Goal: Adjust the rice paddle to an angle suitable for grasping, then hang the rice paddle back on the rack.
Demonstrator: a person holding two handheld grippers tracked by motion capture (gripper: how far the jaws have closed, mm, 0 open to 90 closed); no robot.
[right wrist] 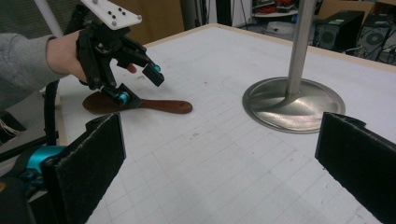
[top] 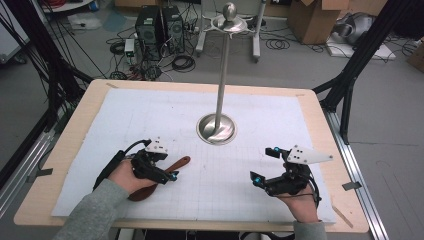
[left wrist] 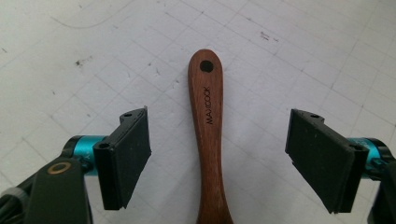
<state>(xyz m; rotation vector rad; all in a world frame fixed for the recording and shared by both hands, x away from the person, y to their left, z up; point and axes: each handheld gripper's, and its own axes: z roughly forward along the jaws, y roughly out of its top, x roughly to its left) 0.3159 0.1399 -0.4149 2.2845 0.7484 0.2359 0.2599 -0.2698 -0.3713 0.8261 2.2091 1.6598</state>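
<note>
White gridded mat (top: 240, 165), left gripper (left wrist: 219, 154) fingers wide astride wooden spoon (left wrist: 208, 135)

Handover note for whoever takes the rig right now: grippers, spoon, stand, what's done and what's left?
Left gripper: open, jaws on either side of the wooden spoon's handle, not closed on it.
Right gripper: open, holds nothing, over the mat on the right.
Spoon: lies flat on the mat at front left, handle end with its hole pointing toward the stand.
Stand: upright at mid-table, round base, pole, nothing hanging on it.
Done: left gripper lined up on the handle.
Left: close on the handle and lift; probably hang the spoon on the stand.
</note>
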